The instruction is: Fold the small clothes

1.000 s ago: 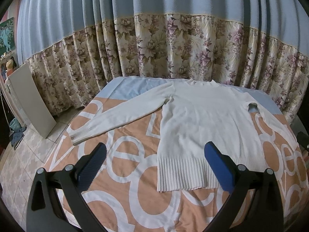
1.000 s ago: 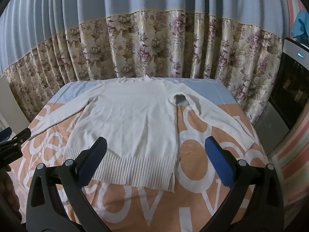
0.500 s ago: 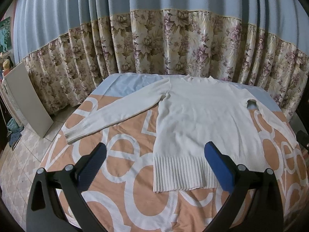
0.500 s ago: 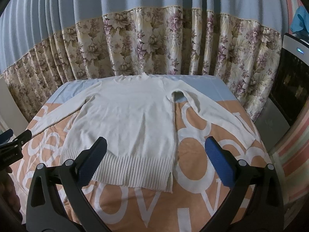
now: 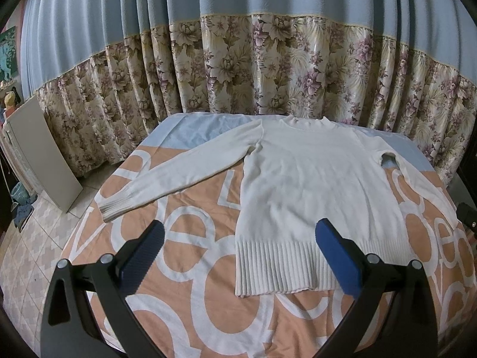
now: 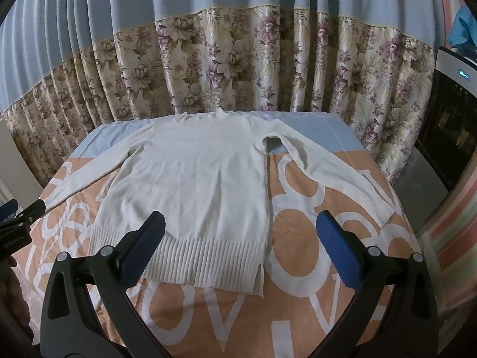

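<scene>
A white knit sweater point(image 5: 313, 185) lies flat on the bed, collar far, ribbed hem near, both sleeves spread out to the sides. It also shows in the right wrist view point(image 6: 196, 179). My left gripper point(image 5: 238, 253) is open and empty, above the bed in front of the hem's left part. My right gripper point(image 6: 238, 253) is open and empty, in front of the hem's right corner. The left gripper's tip shows at the left edge of the right wrist view point(image 6: 21, 223). The right gripper's tip shows at the right edge of the left wrist view point(image 5: 468, 217).
The bed cover point(image 5: 193, 292) is orange with large white letters and a blue band at the far end. Floral and blue curtains point(image 5: 268, 74) hang behind the bed. A white board point(image 5: 41, 155) leans on the left over tiled floor. A dark appliance point(image 6: 447, 137) stands right.
Both grippers have drifted a little: the sweater sits slightly lower and more centred in both views. Both stay open and empty. The sweater has not moved.
</scene>
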The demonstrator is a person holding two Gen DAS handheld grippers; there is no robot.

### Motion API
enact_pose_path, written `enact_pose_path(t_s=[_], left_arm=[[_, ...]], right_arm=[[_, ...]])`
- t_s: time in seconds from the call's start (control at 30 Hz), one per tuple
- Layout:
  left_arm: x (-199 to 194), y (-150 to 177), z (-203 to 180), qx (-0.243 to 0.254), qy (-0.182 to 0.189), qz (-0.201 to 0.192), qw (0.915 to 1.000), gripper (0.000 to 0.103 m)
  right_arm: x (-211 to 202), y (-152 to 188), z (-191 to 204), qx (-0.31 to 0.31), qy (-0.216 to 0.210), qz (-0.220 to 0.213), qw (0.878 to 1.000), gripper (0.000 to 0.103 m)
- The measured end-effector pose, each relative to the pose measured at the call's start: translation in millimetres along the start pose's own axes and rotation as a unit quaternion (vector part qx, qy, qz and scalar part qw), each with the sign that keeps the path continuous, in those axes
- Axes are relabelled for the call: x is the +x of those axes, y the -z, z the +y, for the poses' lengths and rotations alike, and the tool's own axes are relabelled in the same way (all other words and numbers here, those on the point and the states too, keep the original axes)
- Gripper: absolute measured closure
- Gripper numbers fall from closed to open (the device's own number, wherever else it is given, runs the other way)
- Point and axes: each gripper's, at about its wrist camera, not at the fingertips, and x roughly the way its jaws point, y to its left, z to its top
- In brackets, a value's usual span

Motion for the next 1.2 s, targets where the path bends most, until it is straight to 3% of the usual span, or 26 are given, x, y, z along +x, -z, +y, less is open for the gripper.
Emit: enact_pose_path(t_s=[0.63,0.87,1.2], left_arm=[[3,-1,-2,0.0,0.0,-0.001,1.0,0.002],[11,-7,-7,0.002,0.003,-0.006,1.0,0.002],[43,-19,-29,0.016,0.014,-0.002,0.9998,0.002]], right_arm=[[5,2,-14,0.013,0.012,0.006,1.0,0.003],[17,1,-37,0.033,0.034,0.011,0.999,0.003],[42,1,-99,0.073,0.089,0.01,0.993,0.003]])
